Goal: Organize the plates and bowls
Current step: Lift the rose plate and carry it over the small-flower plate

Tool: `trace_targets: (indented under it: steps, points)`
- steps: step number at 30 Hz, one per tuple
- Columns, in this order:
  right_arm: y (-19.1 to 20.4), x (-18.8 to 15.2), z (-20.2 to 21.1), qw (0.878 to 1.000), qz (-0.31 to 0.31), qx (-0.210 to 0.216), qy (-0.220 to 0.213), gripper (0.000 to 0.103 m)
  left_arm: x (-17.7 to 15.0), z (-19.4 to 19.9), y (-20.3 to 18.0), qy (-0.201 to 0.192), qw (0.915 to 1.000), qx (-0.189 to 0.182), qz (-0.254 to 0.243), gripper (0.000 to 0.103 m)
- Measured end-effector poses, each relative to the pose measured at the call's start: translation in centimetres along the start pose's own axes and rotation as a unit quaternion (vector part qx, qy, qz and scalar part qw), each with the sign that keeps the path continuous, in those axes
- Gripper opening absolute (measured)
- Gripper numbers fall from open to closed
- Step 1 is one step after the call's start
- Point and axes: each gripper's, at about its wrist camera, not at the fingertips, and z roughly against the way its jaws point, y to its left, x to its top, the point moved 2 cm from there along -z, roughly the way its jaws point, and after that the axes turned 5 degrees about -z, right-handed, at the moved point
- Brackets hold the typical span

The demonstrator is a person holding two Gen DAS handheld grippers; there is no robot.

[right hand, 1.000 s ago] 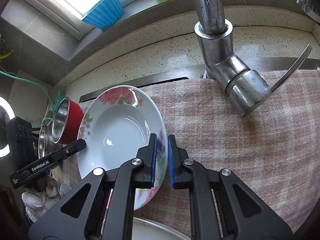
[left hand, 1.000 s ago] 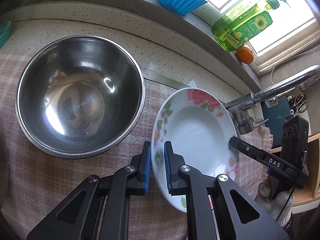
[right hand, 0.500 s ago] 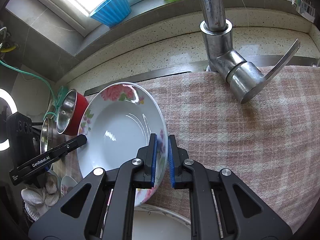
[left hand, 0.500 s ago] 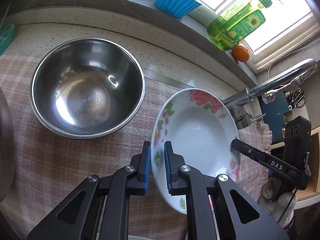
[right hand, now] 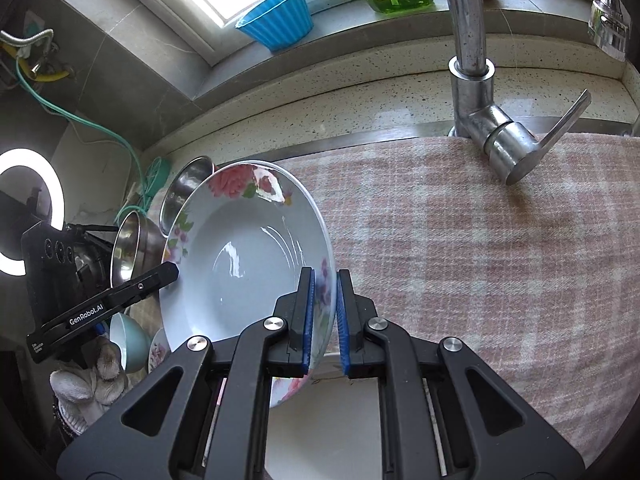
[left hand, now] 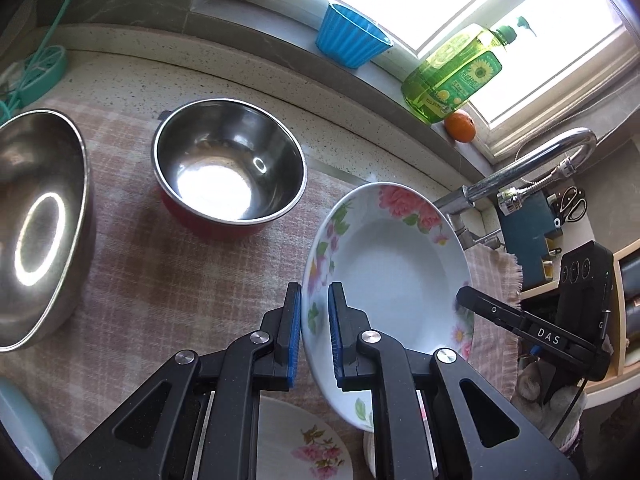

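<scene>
Both grippers clamp the same floral plate [left hand: 394, 276] by opposite rim edges: the left gripper [left hand: 314, 336] has its jaws clenched on the near-left rim, the right gripper [right hand: 325, 318] on the far-right rim. The plate hangs tilted, clear of the checked cloth [left hand: 160, 280] that covers the table, with another floral plate [left hand: 304, 446] and a white dish [right hand: 324, 420] lying just below it. To set it down well, I would level the plate first, keep both grips equally firm so it cannot pivot, centre it over the dish it belongs with, and release only once it rests flat. A steel bowl [left hand: 230, 164] and a larger one [left hand: 40, 224] sit well off to the left, and should stay out of the path. Both lower dishes are mostly hidden by the grippers, so which one is the stack target I cannot tell; a pale blue bowl [right hand: 130, 340] is half hidden too.
</scene>
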Motion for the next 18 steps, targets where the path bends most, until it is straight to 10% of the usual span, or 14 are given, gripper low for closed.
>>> trace_targets:
  steps: [18]
  points:
    - [6.2,-8.5,0.5,0.998,0.043,0.025,0.039,0.011,-6.4,6.5,4.1,-0.019,0.9992,0.008,0.033,0.011]
